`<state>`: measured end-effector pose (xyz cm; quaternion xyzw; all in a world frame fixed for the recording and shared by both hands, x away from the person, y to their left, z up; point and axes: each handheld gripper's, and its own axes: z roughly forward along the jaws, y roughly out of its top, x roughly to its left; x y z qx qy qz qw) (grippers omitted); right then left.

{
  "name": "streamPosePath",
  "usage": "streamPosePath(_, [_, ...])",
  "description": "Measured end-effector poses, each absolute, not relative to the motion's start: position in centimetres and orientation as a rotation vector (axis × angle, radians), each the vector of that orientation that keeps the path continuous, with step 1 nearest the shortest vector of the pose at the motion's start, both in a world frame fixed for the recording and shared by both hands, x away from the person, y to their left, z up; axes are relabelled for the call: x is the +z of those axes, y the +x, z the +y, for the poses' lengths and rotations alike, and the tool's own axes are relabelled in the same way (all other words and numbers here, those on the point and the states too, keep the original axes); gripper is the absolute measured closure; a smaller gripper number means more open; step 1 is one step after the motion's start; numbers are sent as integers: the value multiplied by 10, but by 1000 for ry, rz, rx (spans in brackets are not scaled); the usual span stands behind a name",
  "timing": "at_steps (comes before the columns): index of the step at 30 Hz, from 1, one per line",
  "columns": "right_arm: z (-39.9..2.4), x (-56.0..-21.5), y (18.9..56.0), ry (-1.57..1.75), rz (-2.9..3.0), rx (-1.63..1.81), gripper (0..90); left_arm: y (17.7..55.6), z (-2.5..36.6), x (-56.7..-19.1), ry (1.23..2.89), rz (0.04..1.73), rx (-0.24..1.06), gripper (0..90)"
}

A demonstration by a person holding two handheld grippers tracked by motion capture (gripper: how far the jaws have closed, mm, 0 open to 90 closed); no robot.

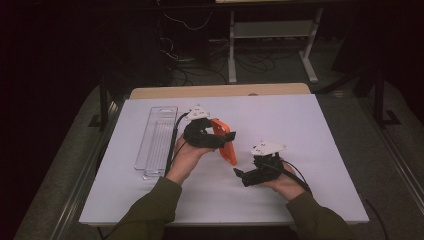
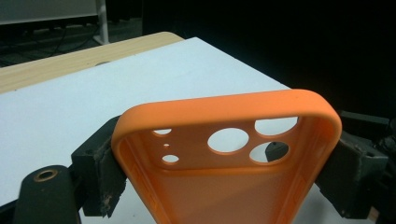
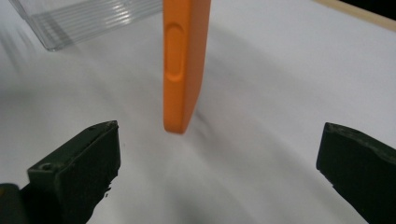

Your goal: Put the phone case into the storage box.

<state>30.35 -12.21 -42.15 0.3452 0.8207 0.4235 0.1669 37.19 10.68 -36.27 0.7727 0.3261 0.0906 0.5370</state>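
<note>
An orange phone case [image 1: 224,141] stands on edge above the white table top [image 1: 310,130], with my left gripper [image 1: 212,140] shut across its width. In the left gripper view both pads [image 2: 105,175] press the case [image 2: 224,172] at its sides, camera holes facing me. My right gripper [image 1: 242,176] sits lower and to the right of the case, open, nothing between its jaws. In the right gripper view the case's lower end [image 3: 184,60] hangs ahead of the wide-apart fingers [image 3: 81,168], clear of them.
A clear plastic tray [image 1: 156,140] lies left of the hands on the table; its corner [image 3: 88,18] shows behind the case. The table's wooden far edge [image 1: 220,91] runs along the back. Dark floor with cables and a stand lies beyond.
</note>
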Motion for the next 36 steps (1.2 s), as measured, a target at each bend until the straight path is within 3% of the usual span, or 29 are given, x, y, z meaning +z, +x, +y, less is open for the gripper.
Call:
streamPosePath(24, [-161, -439, 272, 961, 2349, 1120, 0, 370, 110, -363, 1857, 747, 199, 146])
streamPosePath(36, [-176, -444, 274, 1002, 2320, 1157, 0, 368, 109, -362, 1853, 722, 199, 146])
